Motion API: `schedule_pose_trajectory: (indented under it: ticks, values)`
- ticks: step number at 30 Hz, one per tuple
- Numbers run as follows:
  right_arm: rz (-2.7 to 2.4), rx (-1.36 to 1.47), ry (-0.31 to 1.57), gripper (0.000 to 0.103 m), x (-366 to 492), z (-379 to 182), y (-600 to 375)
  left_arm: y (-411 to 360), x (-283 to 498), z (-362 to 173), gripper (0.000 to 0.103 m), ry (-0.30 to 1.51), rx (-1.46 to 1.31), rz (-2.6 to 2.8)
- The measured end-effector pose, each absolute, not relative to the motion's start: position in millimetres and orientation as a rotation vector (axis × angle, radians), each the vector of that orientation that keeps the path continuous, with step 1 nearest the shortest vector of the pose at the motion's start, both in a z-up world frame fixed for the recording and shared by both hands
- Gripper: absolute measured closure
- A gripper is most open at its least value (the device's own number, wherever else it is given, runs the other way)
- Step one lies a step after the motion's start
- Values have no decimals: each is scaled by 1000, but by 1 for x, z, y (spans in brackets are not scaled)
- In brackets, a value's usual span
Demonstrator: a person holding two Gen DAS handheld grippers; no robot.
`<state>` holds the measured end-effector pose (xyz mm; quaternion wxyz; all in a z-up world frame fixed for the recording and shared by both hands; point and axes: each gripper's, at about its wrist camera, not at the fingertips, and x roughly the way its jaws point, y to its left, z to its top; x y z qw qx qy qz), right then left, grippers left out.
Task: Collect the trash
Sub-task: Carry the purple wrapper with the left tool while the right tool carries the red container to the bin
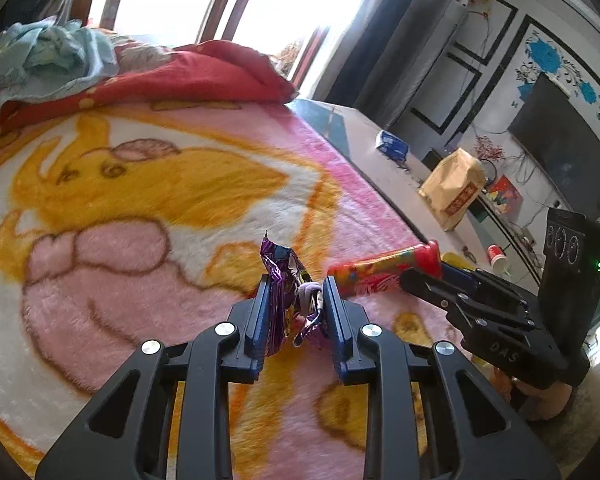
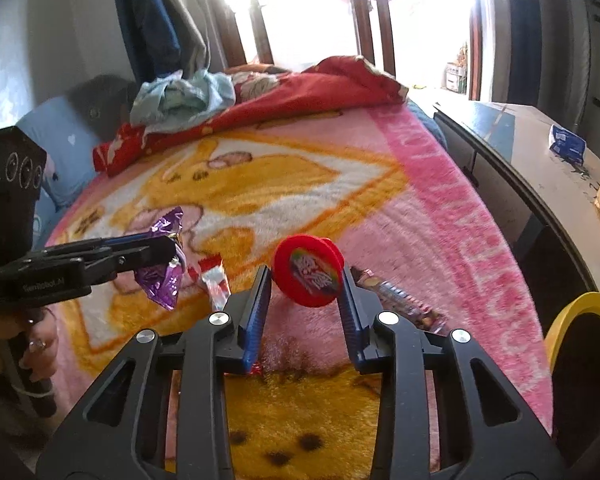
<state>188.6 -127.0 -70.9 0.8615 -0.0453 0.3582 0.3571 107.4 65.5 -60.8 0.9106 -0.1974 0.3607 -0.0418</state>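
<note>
My left gripper (image 1: 294, 282) is shut on a crumpled purple foil wrapper (image 1: 278, 276), held just above the pink and yellow blanket (image 1: 140, 200). From the right wrist view the same left gripper (image 2: 168, 250) comes in from the left with the purple wrapper (image 2: 162, 286) hanging from it. My right gripper (image 2: 306, 274) is shut on a red candy tube (image 2: 308, 284), cap end toward the camera. In the left wrist view the tube (image 1: 374, 270) sticks out sideways from the right gripper (image 1: 414, 276). A red and silver wrapper (image 2: 216, 282) and a long silver-brown wrapper (image 2: 404, 300) lie on the blanket.
A yellow-rimmed bin (image 2: 580, 308) stands at the bed's right side. The desk (image 1: 360, 136) beside the bed carries a paper bag (image 1: 454, 188), a blue packet (image 1: 392, 144) and a red cup (image 1: 497, 255). A red quilt (image 2: 320, 92) and bundled clothes (image 2: 184, 98) lie at the far end.
</note>
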Motion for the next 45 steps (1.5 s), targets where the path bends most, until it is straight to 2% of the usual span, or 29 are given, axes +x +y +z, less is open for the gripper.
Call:
schedule_pose_trajectory:
  ticks: [17,45]
  values:
    - [670,10,718,79,200,-51,-176,11,126,-45,79,732,-341,-207]
    - [314,221,673,79,224,-48,-327,-97,156,-34,79,724,-213,-428]
